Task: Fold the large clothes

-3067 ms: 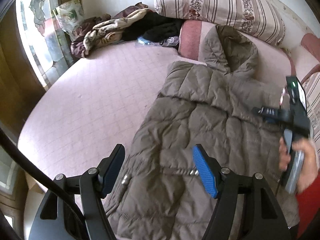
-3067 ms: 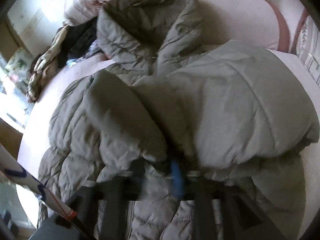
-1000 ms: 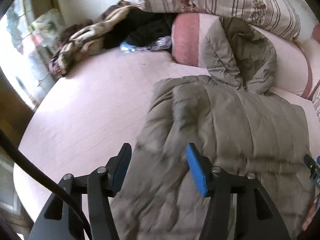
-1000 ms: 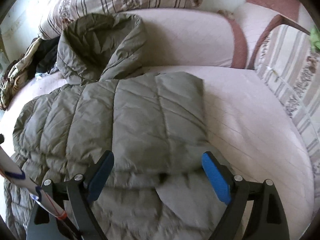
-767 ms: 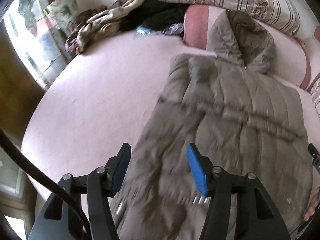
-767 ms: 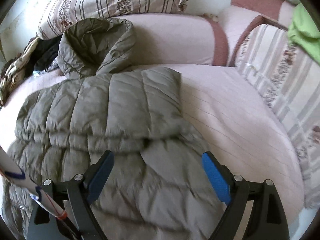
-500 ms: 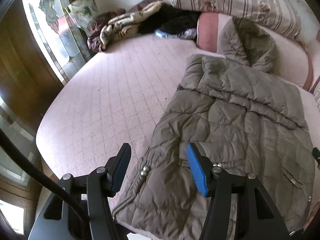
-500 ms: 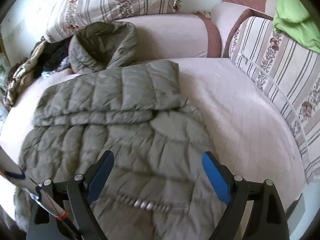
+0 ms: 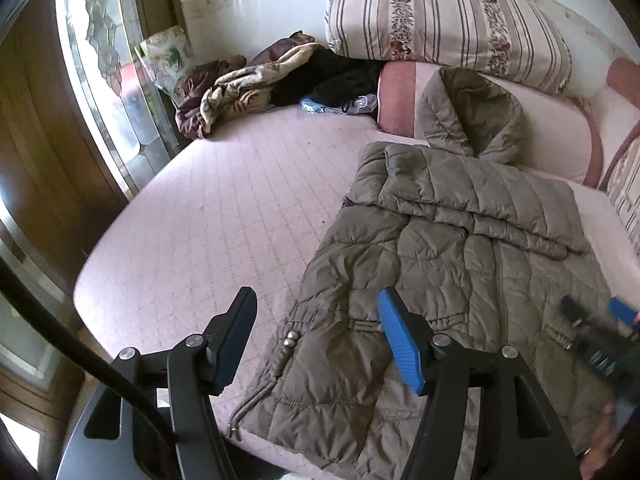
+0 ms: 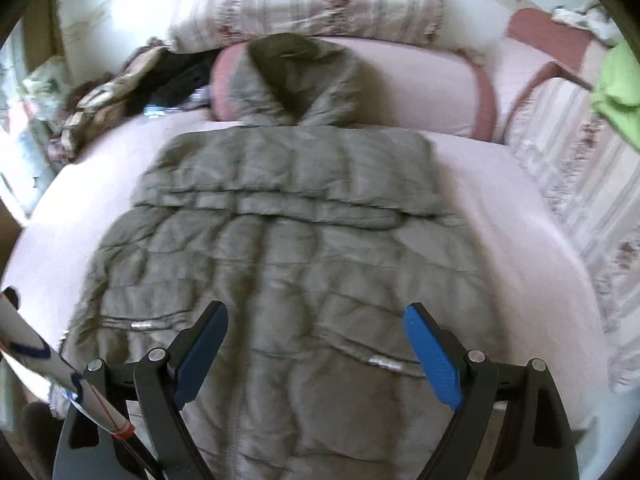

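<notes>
An olive quilted puffer jacket [image 9: 460, 264] [image 10: 296, 248] lies flat on the pink quilted bed [image 9: 224, 208], hood up against the far bolster, both sleeves folded across its chest. My left gripper [image 9: 316, 332] hovers above the jacket's lower left hem; its jaws are opening and hold nothing. My right gripper [image 10: 316, 344] stands wide open over the jacket's lower middle, nothing between its fingers. The right gripper [image 9: 596, 344] also shows, blurred, at the lower right edge of the left wrist view.
A striped floral pillow [image 9: 444, 28] and pink bolster [image 9: 560, 136] line the far side. A heap of crumpled clothes [image 9: 256, 80] lies at the back left by the window [image 9: 100, 64]. A green cloth [image 10: 616, 76] hangs on the striped rail at right.
Both grippers have pulled back from the folded sleeves toward the jacket's hem, so the whole jacket now shows. The left jaws stand slightly wider. The right view is blurred by motion.
</notes>
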Demonstrator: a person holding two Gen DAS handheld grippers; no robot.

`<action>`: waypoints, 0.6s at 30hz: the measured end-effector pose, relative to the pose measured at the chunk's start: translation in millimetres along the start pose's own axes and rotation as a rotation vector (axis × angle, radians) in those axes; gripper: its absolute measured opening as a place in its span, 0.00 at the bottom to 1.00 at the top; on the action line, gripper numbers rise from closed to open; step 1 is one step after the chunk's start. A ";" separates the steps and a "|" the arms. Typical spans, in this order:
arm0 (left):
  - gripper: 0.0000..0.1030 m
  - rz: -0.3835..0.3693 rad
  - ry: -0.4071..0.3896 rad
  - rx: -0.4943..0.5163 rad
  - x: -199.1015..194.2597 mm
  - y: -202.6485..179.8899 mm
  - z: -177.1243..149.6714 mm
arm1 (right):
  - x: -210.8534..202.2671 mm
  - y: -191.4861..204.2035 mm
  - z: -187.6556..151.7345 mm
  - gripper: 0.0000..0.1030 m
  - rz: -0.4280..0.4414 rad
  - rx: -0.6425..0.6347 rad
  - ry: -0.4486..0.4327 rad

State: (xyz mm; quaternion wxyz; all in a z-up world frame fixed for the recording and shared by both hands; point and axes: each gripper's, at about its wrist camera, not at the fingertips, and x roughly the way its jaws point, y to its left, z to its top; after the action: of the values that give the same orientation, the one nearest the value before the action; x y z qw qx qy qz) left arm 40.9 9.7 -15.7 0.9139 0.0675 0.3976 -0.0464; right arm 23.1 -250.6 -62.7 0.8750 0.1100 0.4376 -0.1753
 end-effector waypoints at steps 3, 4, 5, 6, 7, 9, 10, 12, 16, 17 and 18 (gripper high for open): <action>0.61 -0.019 0.001 0.003 6.3 2.8 2.5 | 18.5 7.9 -6.7 0.90 -0.017 -0.038 0.027; 0.61 -0.021 -0.005 0.014 9.4 2.5 4.7 | 22.6 8.8 -6.7 0.90 -0.018 -0.051 0.044; 0.61 -0.020 -0.011 0.020 12.2 1.9 6.4 | 27.0 7.7 -4.7 0.90 -0.018 -0.061 0.061; 0.62 -0.017 -0.016 0.024 15.9 1.3 9.0 | 29.4 5.3 -0.9 0.90 -0.028 -0.063 0.064; 0.63 -0.016 -0.019 0.029 22.3 -0.3 13.4 | 30.6 2.3 3.4 0.90 -0.043 -0.060 0.062; 0.63 -0.025 -0.016 0.034 33.2 -2.7 20.5 | 32.4 -5.6 16.3 0.90 -0.077 -0.045 0.051; 0.63 -0.032 -0.013 0.035 41.2 -4.7 25.2 | 33.0 -8.1 23.0 0.90 -0.085 -0.036 0.048; 0.63 -0.036 -0.009 0.041 56.4 -9.8 33.1 | 36.8 -10.7 40.4 0.90 -0.097 -0.028 0.046; 0.63 -0.047 0.005 0.055 85.7 -17.7 46.9 | 48.8 -2.9 71.9 0.90 -0.122 -0.054 0.034; 0.63 -0.045 0.005 0.058 91.9 -18.9 49.8 | 52.8 0.8 82.0 0.90 -0.122 -0.063 0.021; 0.63 -0.043 0.004 0.061 98.3 -19.6 52.9 | 56.2 4.2 89.3 0.90 -0.118 -0.069 0.011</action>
State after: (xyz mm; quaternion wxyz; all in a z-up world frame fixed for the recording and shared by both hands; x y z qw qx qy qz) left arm 143.0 -21.2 -53.7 0.9094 0.0871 0.3992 -0.0781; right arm 120.9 -289.4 -54.9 0.8640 0.0548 0.4538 -0.2110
